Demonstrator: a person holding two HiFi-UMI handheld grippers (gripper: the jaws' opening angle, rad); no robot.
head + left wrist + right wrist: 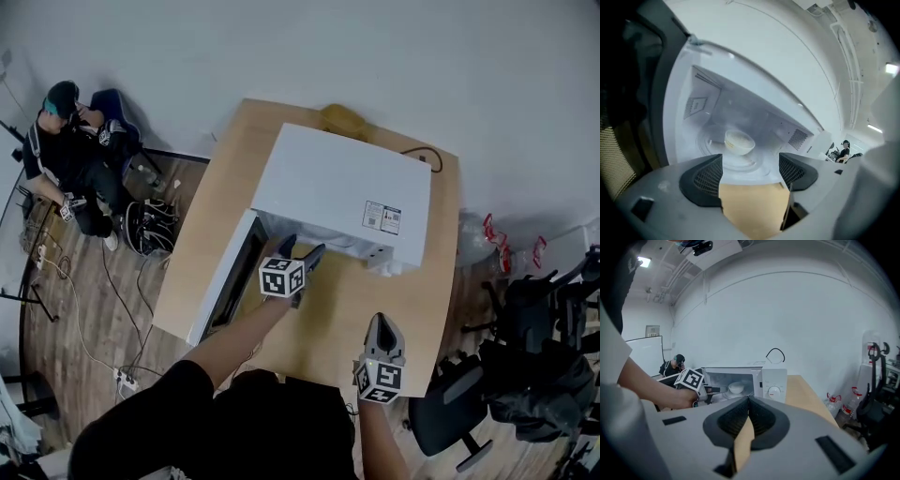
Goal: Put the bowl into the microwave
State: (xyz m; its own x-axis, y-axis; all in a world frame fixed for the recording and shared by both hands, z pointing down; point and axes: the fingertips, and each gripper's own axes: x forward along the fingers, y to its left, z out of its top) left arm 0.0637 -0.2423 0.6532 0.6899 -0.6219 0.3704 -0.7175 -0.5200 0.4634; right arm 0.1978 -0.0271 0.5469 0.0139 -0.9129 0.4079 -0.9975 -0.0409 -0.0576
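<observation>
One bowl (pixel 739 142) is sitting inside the one open microwave (pixel 342 192); the left gripper (pixel 300 251) is hovering near, jaws spread, empty; the right gripper's (pixel 382 326) jaws are pressing together.

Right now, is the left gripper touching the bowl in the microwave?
Apart. The left gripper view shows the left gripper open, only table between its jaws; the bowl sits farther in on the microwave turntable.
</observation>
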